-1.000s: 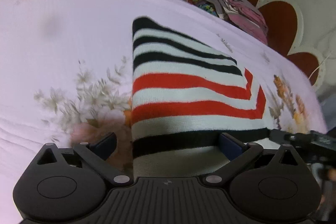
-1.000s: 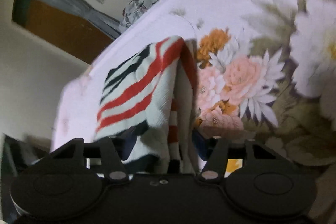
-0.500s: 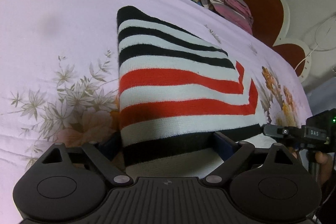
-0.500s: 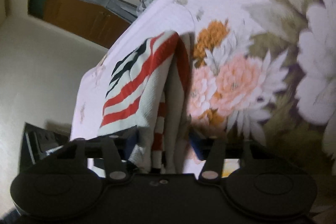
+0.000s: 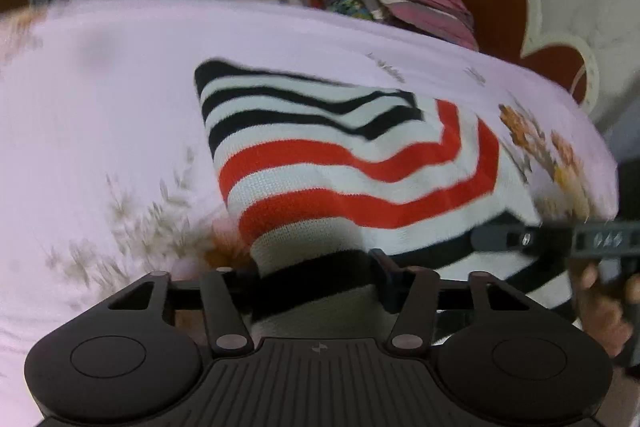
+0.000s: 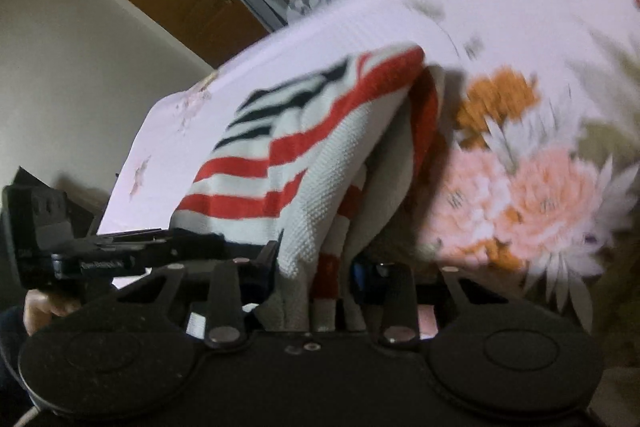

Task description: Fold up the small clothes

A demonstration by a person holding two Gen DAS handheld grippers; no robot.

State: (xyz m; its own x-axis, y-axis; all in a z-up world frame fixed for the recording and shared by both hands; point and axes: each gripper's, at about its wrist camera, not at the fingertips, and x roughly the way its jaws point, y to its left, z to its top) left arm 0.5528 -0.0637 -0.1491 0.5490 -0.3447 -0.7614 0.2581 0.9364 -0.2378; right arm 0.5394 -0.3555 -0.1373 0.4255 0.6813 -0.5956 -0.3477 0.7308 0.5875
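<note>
Here the striped knit garment [image 5: 352, 167] lies partly folded on the near part of the floral bedsheet [image 5: 100, 99]. The left gripper [image 5: 316, 267] and the right gripper [image 6: 316, 263] both have its near hem between their jaws, which are closing on it. The step looks like gripping the hem for a fold; next, I judge, both must lift together and carry it far. The left view shows the flat striped top; the right view shows stacked layers at the right edge.
</note>
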